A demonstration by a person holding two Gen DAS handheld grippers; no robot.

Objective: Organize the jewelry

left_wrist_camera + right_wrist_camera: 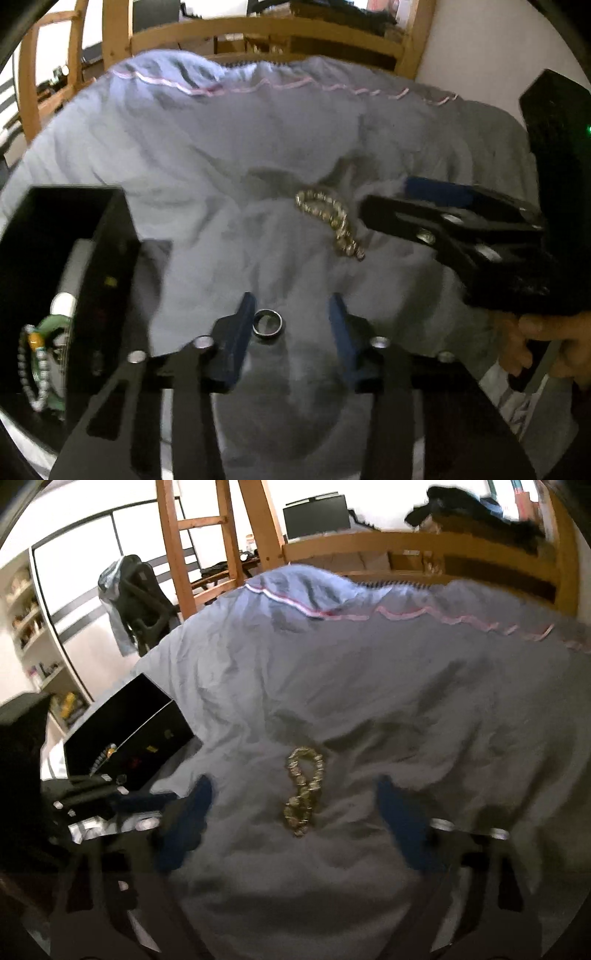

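Observation:
A dark metal ring [267,323] lies on the blue-grey bedcover between the open fingers of my left gripper [291,314], close to the left finger. A gold beaded bracelet [330,220] lies twisted on the cover farther ahead. My right gripper [295,797] is open around that bracelet [303,791], one finger on each side; it also shows in the left wrist view [384,206], its tips just right of the bracelet. A black jewelry box [74,280] stands open at the left, holding a bead bracelet [33,365] and a green bangle [51,325].
The crumpled bedcover [221,147] fills the area. A wooden bed frame [258,33] runs along the far edge. The box [129,734] sits at the cover's left edge in the right wrist view. A chair with clothes [133,602] and shelves stand beyond.

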